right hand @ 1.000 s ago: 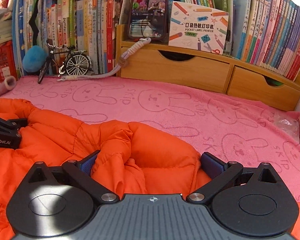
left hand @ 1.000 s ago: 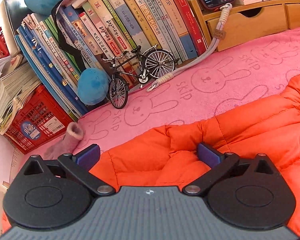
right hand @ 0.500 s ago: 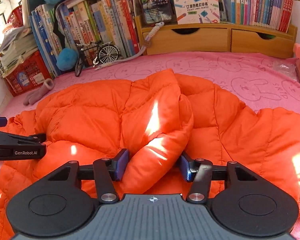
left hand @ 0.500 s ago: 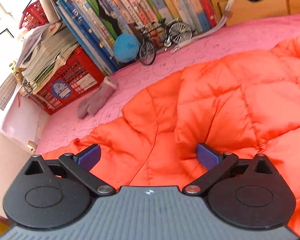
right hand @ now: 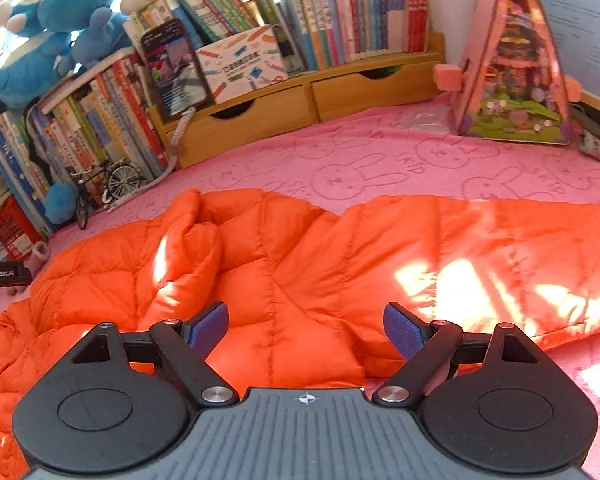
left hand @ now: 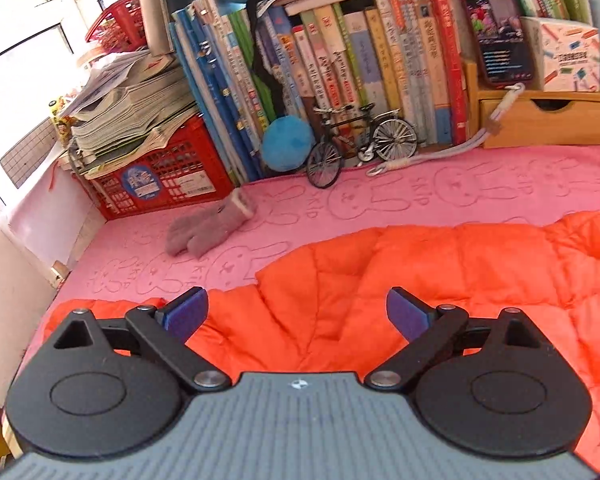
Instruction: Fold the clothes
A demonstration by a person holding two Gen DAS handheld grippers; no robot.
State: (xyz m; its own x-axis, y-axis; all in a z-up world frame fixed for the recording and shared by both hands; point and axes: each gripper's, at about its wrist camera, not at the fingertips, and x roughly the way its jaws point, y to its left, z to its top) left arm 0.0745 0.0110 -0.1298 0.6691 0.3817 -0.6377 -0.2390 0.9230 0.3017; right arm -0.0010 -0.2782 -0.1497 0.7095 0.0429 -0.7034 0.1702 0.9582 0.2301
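An orange quilted puffer jacket (right hand: 340,256) lies spread across the pink bunny-print cloth (right hand: 380,160), with a fold bunched up at its left-centre. In the left wrist view the same jacket (left hand: 440,276) fills the lower right. My left gripper (left hand: 296,314) hovers open over the jacket's left edge, nothing between its blue pads. My right gripper (right hand: 306,328) stands open above the jacket's near edge, holding nothing. The tip of the left gripper's body (right hand: 4,276) shows at the far left of the right wrist view.
A grey glove (left hand: 208,230) lies on the cloth left of the jacket. Behind stand a red crate (left hand: 160,180) with papers, rows of books (left hand: 340,68), a model bicycle (left hand: 360,144), a wooden drawer unit (right hand: 300,108), a phone (right hand: 172,68) and a pink toy house (right hand: 516,64).
My right gripper has let go of the jacket fold and opened wide; the fold now lies on the jacket. Both grippers have pulled back and the left one has swung toward the books.
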